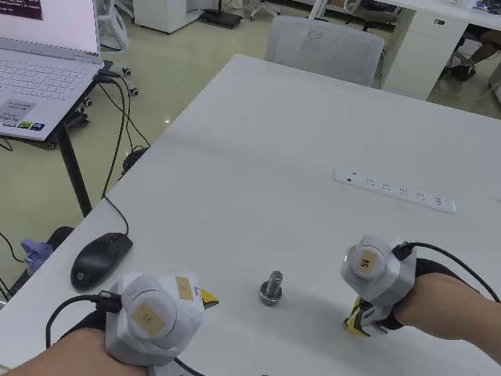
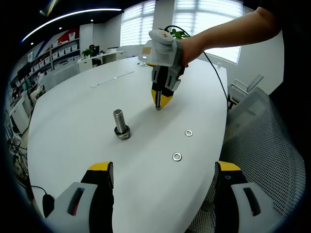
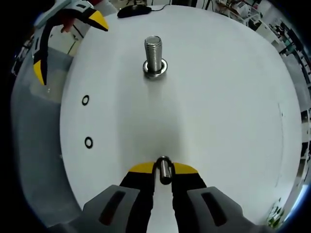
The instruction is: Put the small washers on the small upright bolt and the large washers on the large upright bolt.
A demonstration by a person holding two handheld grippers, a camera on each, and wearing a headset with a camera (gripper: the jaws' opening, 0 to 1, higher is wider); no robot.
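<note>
right tool pinches one small bolt; left tool spread (two loose washers, one large bolt).

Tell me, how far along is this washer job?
The large bolt seems to carry a washer at its base already. The right gripper is shut on the small bolt, standing it on the table. Two loose washers lie waiting; the left gripper is open.

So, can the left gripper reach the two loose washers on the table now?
Probably yes: the left gripper is open, and the nearer washer and the farther washer lie on bare table just ahead, nothing between.
</note>
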